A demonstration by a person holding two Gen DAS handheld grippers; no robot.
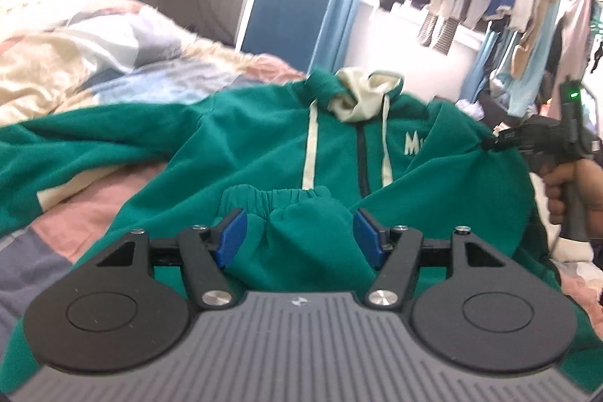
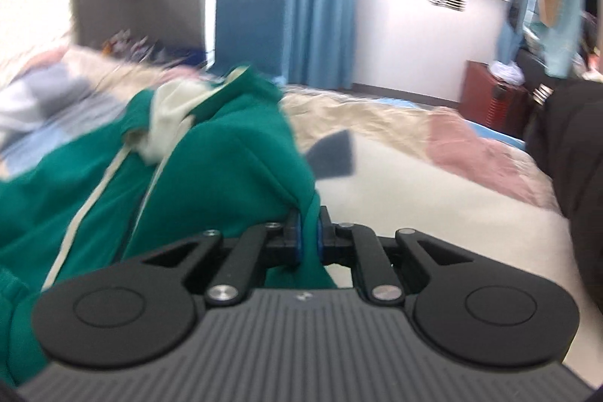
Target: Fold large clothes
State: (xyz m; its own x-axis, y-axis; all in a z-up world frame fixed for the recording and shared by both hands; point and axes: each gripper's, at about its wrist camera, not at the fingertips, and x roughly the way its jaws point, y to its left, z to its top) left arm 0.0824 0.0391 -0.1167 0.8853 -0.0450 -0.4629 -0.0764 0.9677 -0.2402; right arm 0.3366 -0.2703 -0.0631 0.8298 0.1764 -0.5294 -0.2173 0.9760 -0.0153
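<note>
- We see the green hoodie [image 1: 264, 153] spread on the patchwork bed [image 1: 94, 63], blue chair [image 1: 282, 14] beyond it.
- Our left tool [image 1: 299, 236] stands spread around the hoodie's bunched cuff.
- Our right tool [image 2: 309, 238], pads pressed together, pinches the hoodie's right edge.
- Only the right view shows the red cabinet [image 2: 490, 93] beyond the bed.

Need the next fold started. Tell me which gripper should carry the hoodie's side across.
Right. The right gripper is already shut on the green hoodie edge; the left gripper stands open around a bunched sleeve cuff.
</note>
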